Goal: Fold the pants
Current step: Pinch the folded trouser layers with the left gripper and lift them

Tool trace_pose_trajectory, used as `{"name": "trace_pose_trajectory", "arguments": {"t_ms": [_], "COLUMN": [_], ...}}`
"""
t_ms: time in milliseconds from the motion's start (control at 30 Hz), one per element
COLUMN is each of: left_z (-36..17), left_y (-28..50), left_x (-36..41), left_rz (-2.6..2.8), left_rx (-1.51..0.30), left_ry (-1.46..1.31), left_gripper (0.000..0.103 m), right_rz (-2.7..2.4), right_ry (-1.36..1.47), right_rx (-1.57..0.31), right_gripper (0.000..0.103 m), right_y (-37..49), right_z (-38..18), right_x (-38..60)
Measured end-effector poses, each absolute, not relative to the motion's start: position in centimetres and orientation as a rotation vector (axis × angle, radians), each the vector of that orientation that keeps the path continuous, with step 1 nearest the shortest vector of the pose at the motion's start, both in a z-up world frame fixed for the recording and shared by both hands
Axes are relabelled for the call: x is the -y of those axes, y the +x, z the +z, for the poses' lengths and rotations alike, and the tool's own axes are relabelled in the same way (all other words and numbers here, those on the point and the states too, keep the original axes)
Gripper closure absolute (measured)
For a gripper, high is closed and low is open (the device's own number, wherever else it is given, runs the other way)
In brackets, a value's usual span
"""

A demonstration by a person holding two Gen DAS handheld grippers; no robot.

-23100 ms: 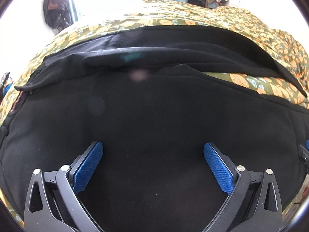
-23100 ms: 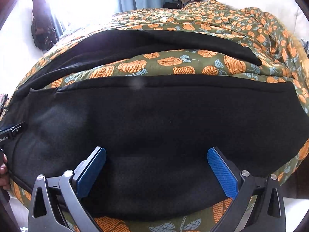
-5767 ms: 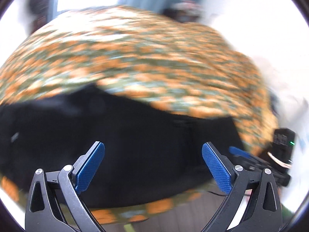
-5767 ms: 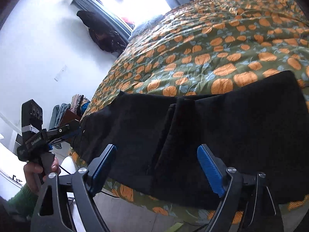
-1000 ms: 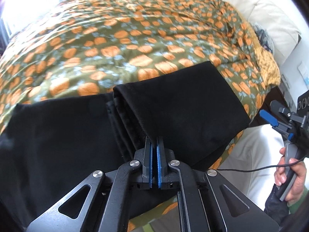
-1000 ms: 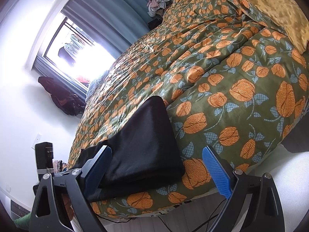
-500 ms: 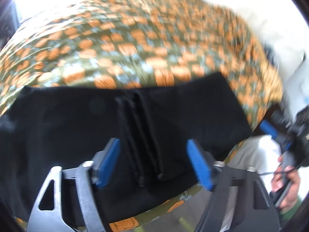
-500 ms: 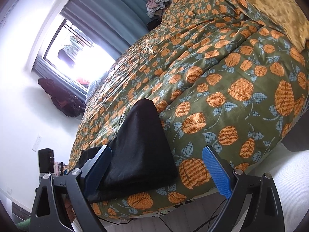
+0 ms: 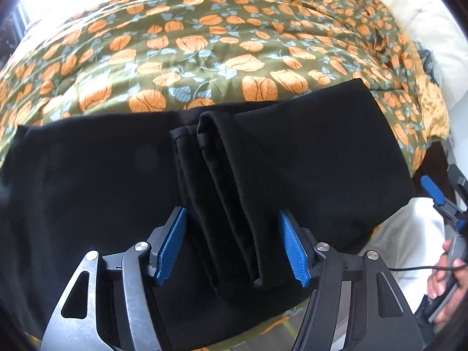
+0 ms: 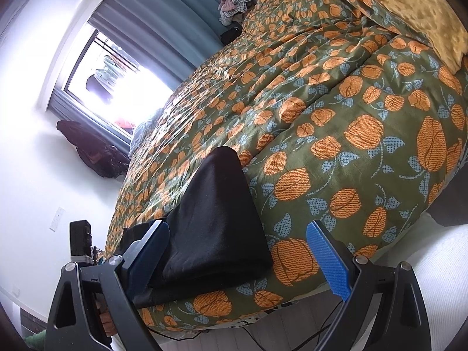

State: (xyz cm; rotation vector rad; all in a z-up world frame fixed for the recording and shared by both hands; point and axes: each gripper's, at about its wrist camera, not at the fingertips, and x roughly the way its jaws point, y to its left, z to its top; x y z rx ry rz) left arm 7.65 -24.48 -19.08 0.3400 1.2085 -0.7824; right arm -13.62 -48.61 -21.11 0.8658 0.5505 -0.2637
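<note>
Spread over the flowered bed (image 9: 204,44), the black pants (image 9: 307,158) now lie folded, let go by the left claw (image 9: 231,248), whose parted jaws are closing around the hems without pinching, while the right claw (image 10: 248,260) gapes empty, so another fold seems next.

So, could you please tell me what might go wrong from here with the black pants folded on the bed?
1. The left gripper is closing with the pants' hem edges between its pads; it may catch only some layers and skew the fold.
2. The pants lie at the edge of the floral bedspread; a tug could slide them off.
3. The right gripper hangs open off the cloth, so nothing pins the stack.
</note>
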Motion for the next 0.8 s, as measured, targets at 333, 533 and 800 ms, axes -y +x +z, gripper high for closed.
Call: {"name": "trace_pose_trajectory", "arguments": {"t_ms": [333, 533, 800], "left_z": [-17.1, -12.5, -13.5], "left_y": [5.6, 5.7, 8.2], "left_x": [25.8, 22.9, 16.9], "left_rz": [-0.842, -0.857, -0.732], "left_rx": [-1.135, -1.082, -1.144], "left_ry": [0.406, 0.304, 0.245], "left_gripper": [0.094, 0.094, 0.094], "right_rz": [-0.270, -0.276, -0.274], "right_ry": [0.875, 0.890, 0.874], "right_rx": [-0.547, -0.542, -0.552], "right_gripper": [0.008, 0.008, 0.008], "right_y": [-13.8, -14.1, -13.7], "right_z": [-21.3, -21.3, -21.3], "right_x": [48.8, 49.0, 48.8]}}
